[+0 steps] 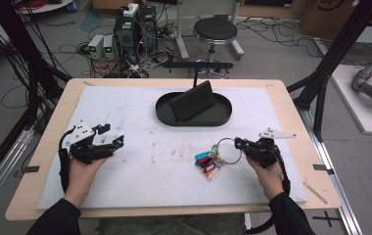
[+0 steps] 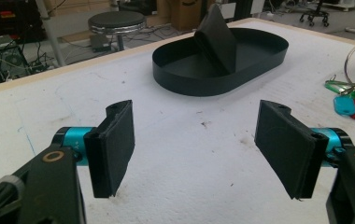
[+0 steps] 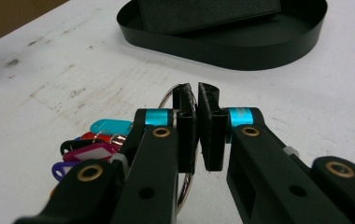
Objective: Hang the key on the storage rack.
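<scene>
I hold the right gripper [image 3: 197,100] clamped on the key ring [image 1: 229,151], near the black tray [image 1: 164,113]. The thin wire may slip from the pads. My left gripper [image 2: 196,144] stands spread wide and empty.

Key ring [image 3: 185,140] partly behind claw [image 3: 197,95]

My left hand [image 1: 80,172] holds the left gripper [image 1: 110,135] low over the table, its jaws spread wide with bare surface between the pads [image 2: 115,144] and nothing touching them. My right hand [image 1: 267,174] holds the right gripper [image 1: 238,143] with its jaws drawn almost together, the pads [image 3: 185,123] pinching the thin metal key ring [image 3: 166,100] that runs up between them. Both forearms come in low, sleeves dark, wrists roughly level.
</scene>
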